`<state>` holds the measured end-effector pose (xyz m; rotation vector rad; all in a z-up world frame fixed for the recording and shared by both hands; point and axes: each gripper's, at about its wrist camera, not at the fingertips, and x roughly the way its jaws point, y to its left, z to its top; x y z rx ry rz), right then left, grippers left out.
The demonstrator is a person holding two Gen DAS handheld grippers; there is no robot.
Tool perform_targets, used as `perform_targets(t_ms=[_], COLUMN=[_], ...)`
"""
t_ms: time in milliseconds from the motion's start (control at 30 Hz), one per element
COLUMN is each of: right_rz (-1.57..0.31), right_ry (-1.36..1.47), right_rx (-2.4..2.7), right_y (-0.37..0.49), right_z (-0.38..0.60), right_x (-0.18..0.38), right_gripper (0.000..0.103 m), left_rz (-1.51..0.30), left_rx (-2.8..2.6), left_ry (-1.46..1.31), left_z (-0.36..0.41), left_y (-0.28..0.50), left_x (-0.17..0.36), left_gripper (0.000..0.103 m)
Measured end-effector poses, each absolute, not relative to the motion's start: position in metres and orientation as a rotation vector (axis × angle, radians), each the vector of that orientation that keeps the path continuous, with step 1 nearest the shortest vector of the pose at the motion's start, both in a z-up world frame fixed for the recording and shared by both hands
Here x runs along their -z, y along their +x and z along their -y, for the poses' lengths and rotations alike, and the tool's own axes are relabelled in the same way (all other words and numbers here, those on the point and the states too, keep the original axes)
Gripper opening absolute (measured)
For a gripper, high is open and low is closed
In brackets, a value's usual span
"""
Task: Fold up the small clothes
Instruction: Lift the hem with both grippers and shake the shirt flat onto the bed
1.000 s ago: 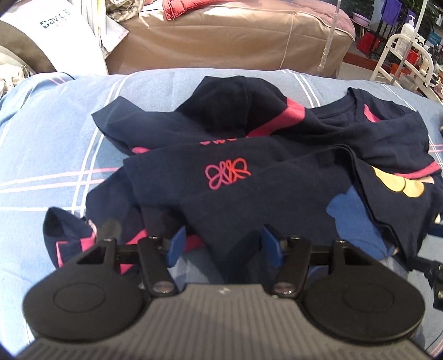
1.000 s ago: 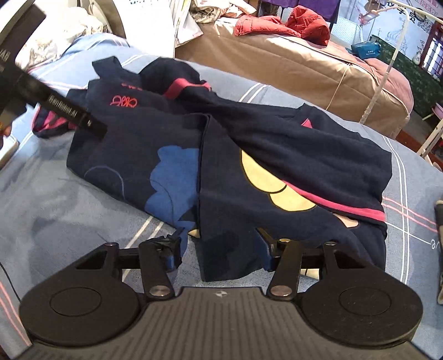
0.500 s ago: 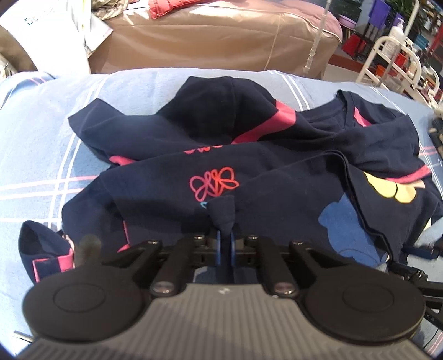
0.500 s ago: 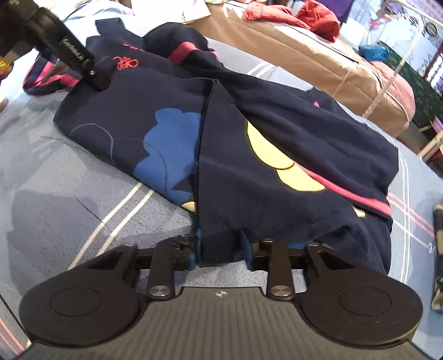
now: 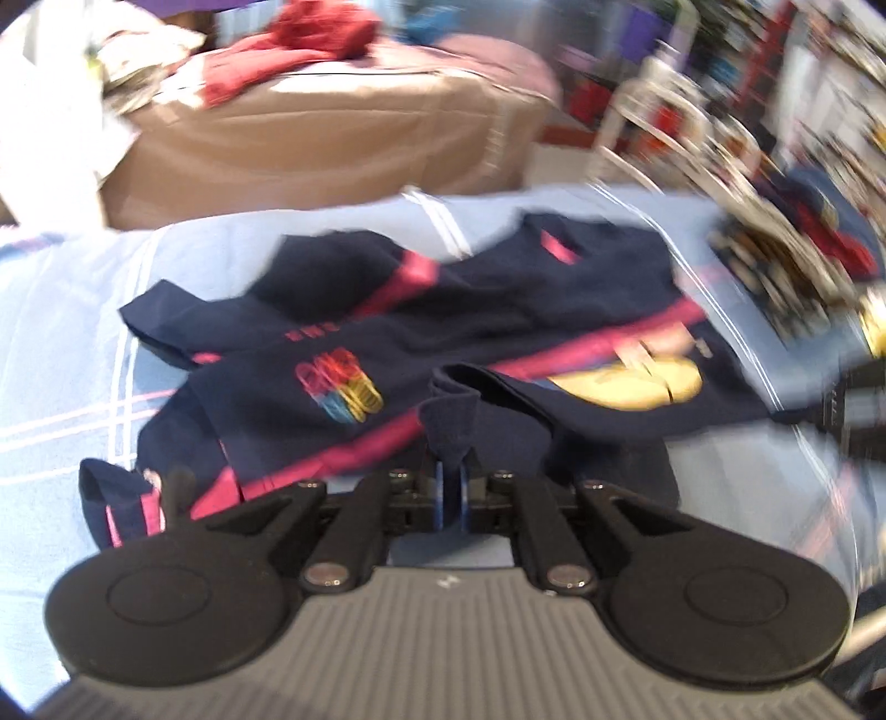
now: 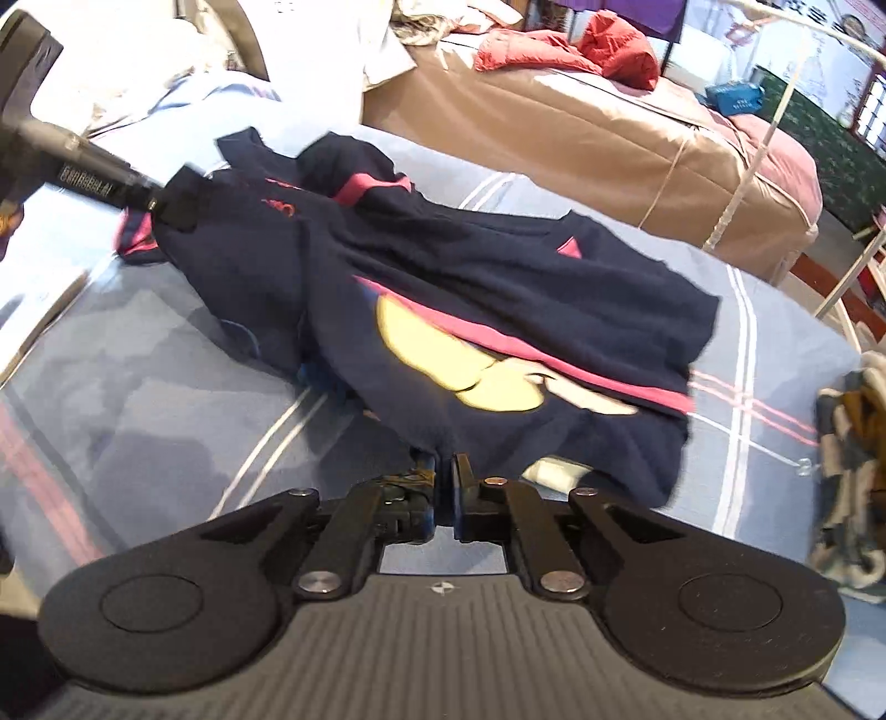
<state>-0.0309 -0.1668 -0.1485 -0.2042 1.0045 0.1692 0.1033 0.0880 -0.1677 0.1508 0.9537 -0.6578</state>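
Observation:
A small navy garment (image 5: 498,327) with pink stripes, a yellow patch and a coloured logo lies crumpled on the blue striped bed sheet (image 5: 66,354); it also shows in the right wrist view (image 6: 498,310). My left gripper (image 5: 451,487) is shut on a pinched fold of its near edge. My right gripper (image 6: 443,487) is shut on the garment's hem and lifts it off the sheet. The left gripper (image 6: 166,205) also shows at the far left of the right wrist view, holding the cloth.
A brown-covered bed (image 6: 581,122) with red clothes (image 6: 587,50) stands behind. A white rack (image 5: 653,127) is at the back right. A bundle of grey and brown cloth (image 6: 853,471) lies at the right edge of the sheet.
Both grippers closed on the garment's near edge and have lifted and pulled it, so the front hem is folded up and the blue patch is now hidden. The left wrist view is motion-blurred.

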Motion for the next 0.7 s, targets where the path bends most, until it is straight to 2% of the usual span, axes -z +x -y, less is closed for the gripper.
perform_targets(t_ms=[200, 433, 700], right_rz=[-1.082, -1.210, -1.247], right_ry=[-0.249, -0.249, -0.208], right_rx=[-0.227, -0.256, -0.251], right_y=[-0.082, -0.131, -0.141], right_z=[0.197, 0.216, 0.234], right_x=[0.124, 0.168, 0.193], right_gripper=[0.008, 0.007, 0.000], left_rz=[-1.034, -1.103, -1.166], left_rx=[0.755, 0.772, 0.720], left_ry=[0.280, 0.383, 0.444], left_z=[-0.098, -0.096, -0.110], left_y=[0.031, -0.037, -0.049], left_x=[0.172, 0.201, 0.224], left_gripper=[0.005, 0.005, 0.005])
